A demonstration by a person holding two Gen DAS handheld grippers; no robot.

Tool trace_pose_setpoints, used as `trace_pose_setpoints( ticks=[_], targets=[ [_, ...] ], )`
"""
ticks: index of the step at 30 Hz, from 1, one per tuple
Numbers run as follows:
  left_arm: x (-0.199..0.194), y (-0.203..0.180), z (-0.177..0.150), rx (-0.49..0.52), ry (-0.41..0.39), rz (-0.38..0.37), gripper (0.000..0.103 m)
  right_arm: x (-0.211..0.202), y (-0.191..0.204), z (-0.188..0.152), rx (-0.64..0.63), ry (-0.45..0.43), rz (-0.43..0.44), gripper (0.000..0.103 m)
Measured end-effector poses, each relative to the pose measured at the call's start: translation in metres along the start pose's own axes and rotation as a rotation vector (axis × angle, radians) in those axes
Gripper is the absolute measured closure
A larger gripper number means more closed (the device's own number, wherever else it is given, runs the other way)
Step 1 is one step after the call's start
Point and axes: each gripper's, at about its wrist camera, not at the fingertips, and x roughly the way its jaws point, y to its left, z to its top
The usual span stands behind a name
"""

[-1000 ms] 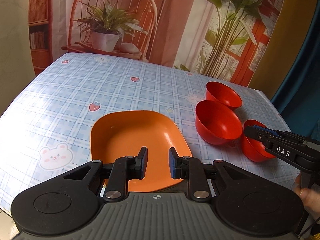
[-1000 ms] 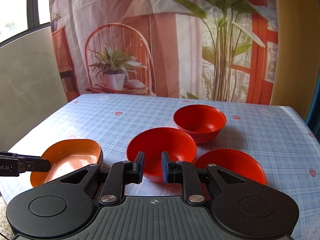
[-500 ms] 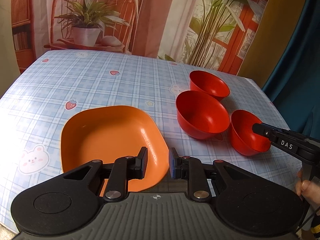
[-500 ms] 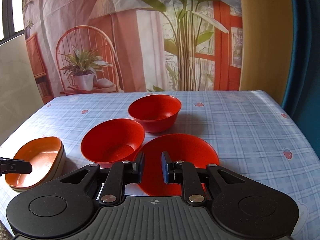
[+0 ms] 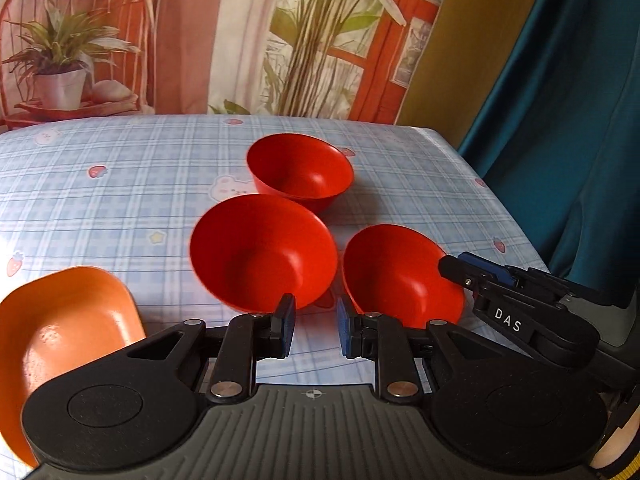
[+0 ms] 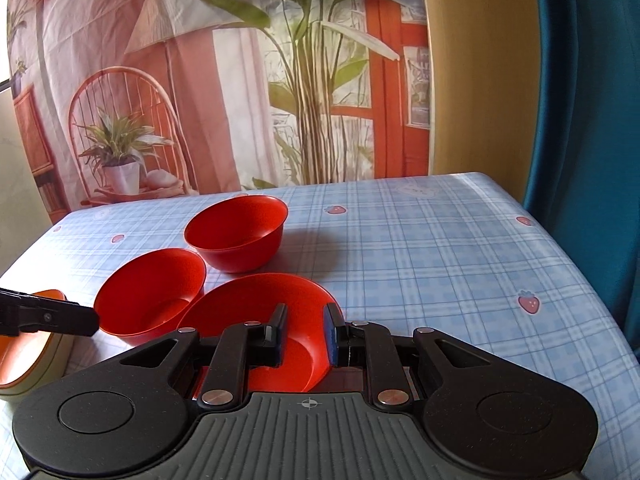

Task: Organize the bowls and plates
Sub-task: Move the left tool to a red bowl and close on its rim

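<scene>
Three red bowls stand close together on the checked tablecloth: a far bowl (image 5: 300, 170) (image 6: 236, 232), a middle bowl (image 5: 262, 250) (image 6: 150, 290) and a near right bowl (image 5: 396, 276) (image 6: 260, 324). An orange square plate (image 5: 60, 336) lies at the left; in the right wrist view (image 6: 24, 344) it tops a pale stack. My left gripper (image 5: 314, 330) is open and empty, just short of the middle bowl. My right gripper (image 6: 304, 336) is open and empty over the near bowl, and shows in the left wrist view (image 5: 472, 276) at that bowl's right rim.
The table (image 6: 440, 248) has its right edge beside a blue curtain (image 6: 592, 120). A printed backdrop (image 6: 200, 80) with a chair and plants hangs behind the far edge.
Both grippers have swung to the right. The left one moved off the orange plate towards the red bowls. The right one came over the near bowl. Jaws stayed open.
</scene>
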Motion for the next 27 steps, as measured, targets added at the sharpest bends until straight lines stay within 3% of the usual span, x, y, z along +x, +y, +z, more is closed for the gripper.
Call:
trace_pose_setpoints(
  ticks=[10,27],
  targets=[
    [0.034,-0.02,0.0,0.024,0.083,-0.006,0.079,0.006,-0.025,-0.006,0.051,0.005,0.008,0.085],
    [0.052,-0.03,0.003,0.034,0.109,-0.031,0.08,0.012,-0.031,-0.013,0.088,0.026,0.06,0.086]
  ],
)
